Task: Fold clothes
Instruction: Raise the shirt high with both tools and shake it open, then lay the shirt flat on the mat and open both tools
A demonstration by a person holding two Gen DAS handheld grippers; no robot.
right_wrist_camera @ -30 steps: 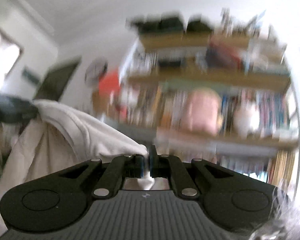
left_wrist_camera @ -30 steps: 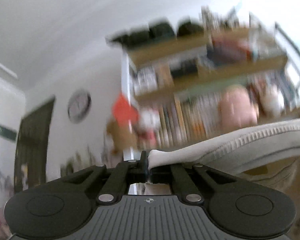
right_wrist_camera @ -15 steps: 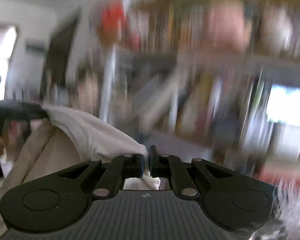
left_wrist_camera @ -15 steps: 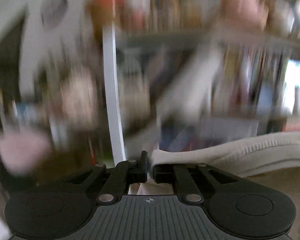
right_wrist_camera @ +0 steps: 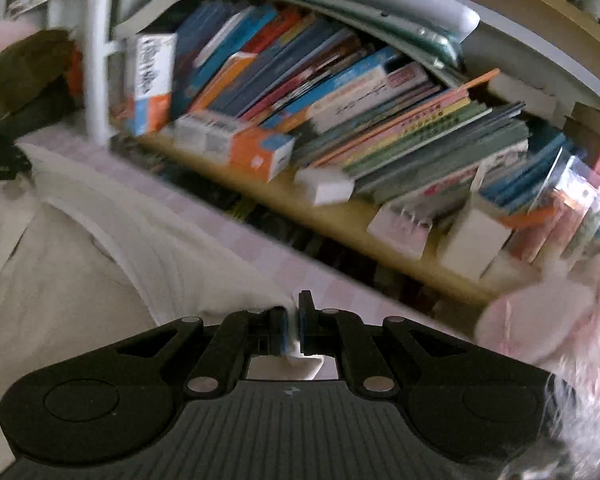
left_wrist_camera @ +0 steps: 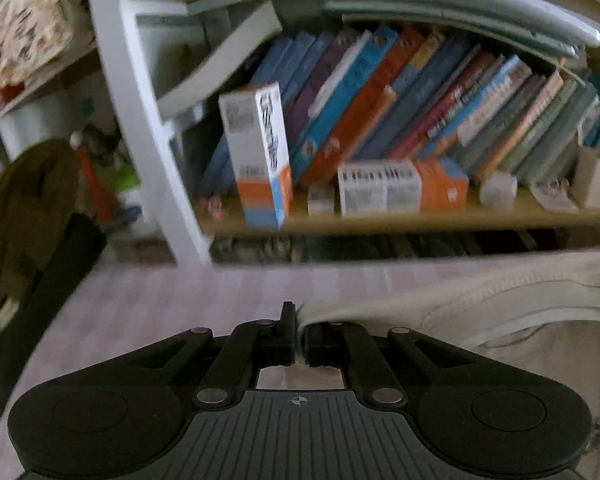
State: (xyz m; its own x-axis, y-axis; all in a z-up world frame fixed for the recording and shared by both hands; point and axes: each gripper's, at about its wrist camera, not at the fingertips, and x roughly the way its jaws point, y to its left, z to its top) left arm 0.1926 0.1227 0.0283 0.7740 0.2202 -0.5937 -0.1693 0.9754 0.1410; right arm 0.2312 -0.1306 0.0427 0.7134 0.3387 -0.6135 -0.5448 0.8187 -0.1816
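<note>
Both grippers pinch the same cream garment (left_wrist_camera: 480, 312), one at each end of its ribbed hem band. Left gripper (left_wrist_camera: 298, 334): jaws pressed together on the band's left corner, cloth running off toward 3 o'clock. Right gripper (right_wrist_camera: 294, 330): jaws pressed on the other corner, a tab of cloth poking down between them, the ribbed band (right_wrist_camera: 152, 232) stretching away toward 10 o'clock.

Change: a second ago both wrist cameras pointed up at ceiling, wall clock and upper shelves, with the garment hanging in the air between the grippers. Half a second ago everything was a motion smear. Now both views look low and level at the bottom bookshelf (left_wrist_camera: 380, 216) and a pink checked bed cover (left_wrist_camera: 160, 312). So the arms swung down fast; the grip on both corners never let go.

Garment now: hem band lies on or just above the pink cover, at 3 o'clock in the left view and 9 o'clock in the right, the body of the cloth spreading beneath toward the cameras. Contact with the cover cannot be settled, as the edges are blurred.

Judgement: looks like a lay-down after a lift or shake, either spreading it flat or bringing the hem over in a fold. Which one, the frames don't settle. A pink plush toy (right_wrist_camera: 540, 316) sits at 3 o'clock in the right view, close to the landing zone.
</note>
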